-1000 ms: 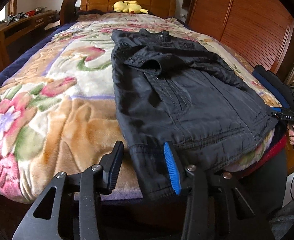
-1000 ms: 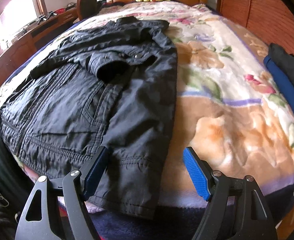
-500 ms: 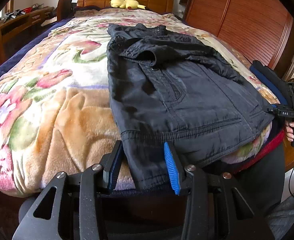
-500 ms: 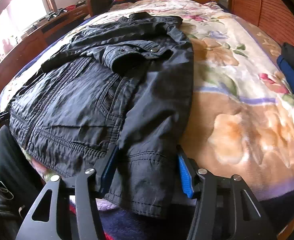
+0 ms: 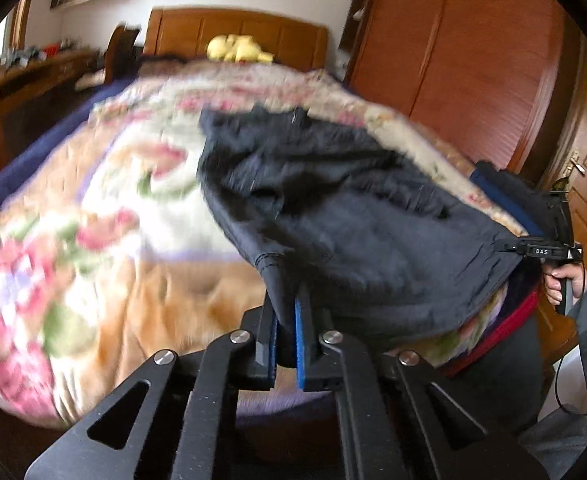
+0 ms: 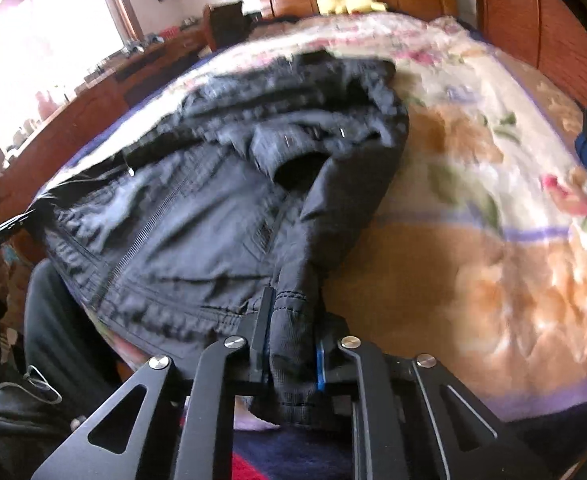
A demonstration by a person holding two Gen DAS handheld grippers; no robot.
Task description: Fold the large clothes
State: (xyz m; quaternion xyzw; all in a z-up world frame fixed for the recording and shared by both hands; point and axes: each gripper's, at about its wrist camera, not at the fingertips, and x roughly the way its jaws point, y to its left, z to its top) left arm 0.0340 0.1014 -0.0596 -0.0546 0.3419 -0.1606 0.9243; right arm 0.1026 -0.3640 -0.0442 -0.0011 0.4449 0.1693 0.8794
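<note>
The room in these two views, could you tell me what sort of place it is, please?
Most likely a home bedroom: a bed covered by a floral blanket, a wooden headboard with a yellow plush toy below it, and a wooden wardrobe alongside.

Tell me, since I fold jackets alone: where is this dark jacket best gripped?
At the two corners of the bottom hem, from the foot of the bed: the jacket lies flat, hem nearest. The left gripper and the closing right gripper already pinch it there.
</note>
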